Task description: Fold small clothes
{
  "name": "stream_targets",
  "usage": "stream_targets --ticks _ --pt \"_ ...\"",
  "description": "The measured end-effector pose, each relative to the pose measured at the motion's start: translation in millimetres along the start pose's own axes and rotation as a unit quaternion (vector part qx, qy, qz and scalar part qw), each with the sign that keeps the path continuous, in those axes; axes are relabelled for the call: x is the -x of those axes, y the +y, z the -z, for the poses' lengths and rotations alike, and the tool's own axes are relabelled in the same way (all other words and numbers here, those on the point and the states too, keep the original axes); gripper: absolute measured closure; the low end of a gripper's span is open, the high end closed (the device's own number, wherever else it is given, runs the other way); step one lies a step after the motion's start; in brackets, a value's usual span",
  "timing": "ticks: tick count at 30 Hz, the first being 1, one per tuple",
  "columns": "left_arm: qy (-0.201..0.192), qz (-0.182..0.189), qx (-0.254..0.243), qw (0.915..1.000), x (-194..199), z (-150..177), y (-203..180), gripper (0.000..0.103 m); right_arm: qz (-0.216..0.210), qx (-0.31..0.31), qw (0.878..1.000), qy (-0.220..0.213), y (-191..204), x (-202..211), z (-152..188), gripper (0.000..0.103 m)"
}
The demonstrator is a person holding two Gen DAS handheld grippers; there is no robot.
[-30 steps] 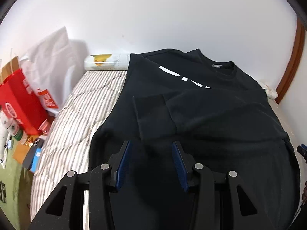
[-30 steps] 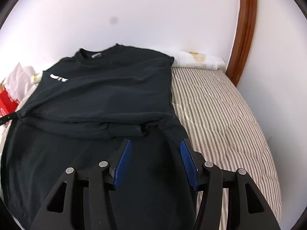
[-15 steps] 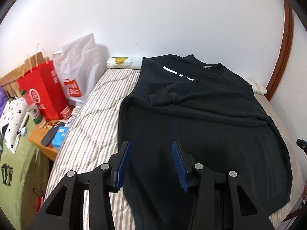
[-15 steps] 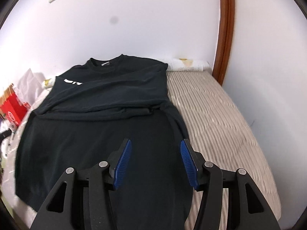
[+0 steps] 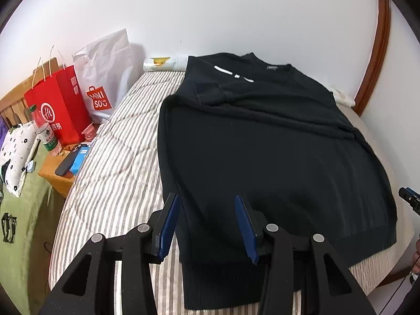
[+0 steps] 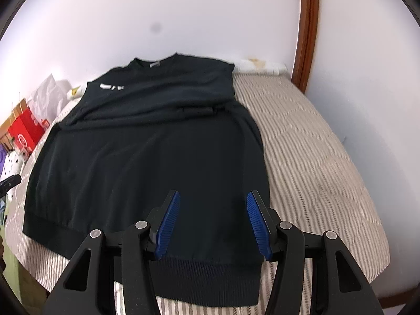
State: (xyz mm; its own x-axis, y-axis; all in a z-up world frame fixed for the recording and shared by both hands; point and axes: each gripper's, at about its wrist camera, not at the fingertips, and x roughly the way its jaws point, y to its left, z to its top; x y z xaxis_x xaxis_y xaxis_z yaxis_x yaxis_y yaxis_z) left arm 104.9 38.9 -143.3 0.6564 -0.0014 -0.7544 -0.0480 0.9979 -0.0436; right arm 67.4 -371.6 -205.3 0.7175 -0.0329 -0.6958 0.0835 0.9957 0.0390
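Note:
A black sweater [image 5: 262,144] lies flat on the striped bed [image 5: 113,178], collar toward the wall, both sleeves folded across its chest. Its ribbed hem [image 6: 204,275] hangs near the bed's front edge. My left gripper [image 5: 207,199] hovers above the sweater's lower left corner, open with nothing between its blue pads. My right gripper [image 6: 212,197] hovers above the lower right part of the same sweater [image 6: 147,152], also open and empty. The right gripper's tip [image 5: 409,199] shows at the right edge of the left wrist view.
A red paper bag [image 5: 60,107] and a white shopping bag [image 5: 105,78] stand left of the bed by a wooden nightstand [image 5: 60,173] with a bottle and a phone. White wall behind; a brown door frame [image 6: 304,34] at the right. Striped mattress [image 6: 309,162] lies bare right of the sweater.
Both grippers have pulled back from the folded sleeves toward the sweater's hem, so more of the bed and hem shows. The sweater has stayed in place. Both stay open.

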Motion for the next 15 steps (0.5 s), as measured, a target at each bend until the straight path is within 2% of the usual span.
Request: stream_targets --ticks 10,15 --pt "0.017 -0.003 0.010 0.9998 -6.8 21.9 7.3 0.061 0.002 0.007 1.000 0.023 4.7 -13.3 17.3 0.050" --pt "0.030 0.006 0.016 0.9994 -15.2 29.3 10.9 0.054 -0.002 0.017 0.999 0.038 10.3 -23.3 23.6 0.050"
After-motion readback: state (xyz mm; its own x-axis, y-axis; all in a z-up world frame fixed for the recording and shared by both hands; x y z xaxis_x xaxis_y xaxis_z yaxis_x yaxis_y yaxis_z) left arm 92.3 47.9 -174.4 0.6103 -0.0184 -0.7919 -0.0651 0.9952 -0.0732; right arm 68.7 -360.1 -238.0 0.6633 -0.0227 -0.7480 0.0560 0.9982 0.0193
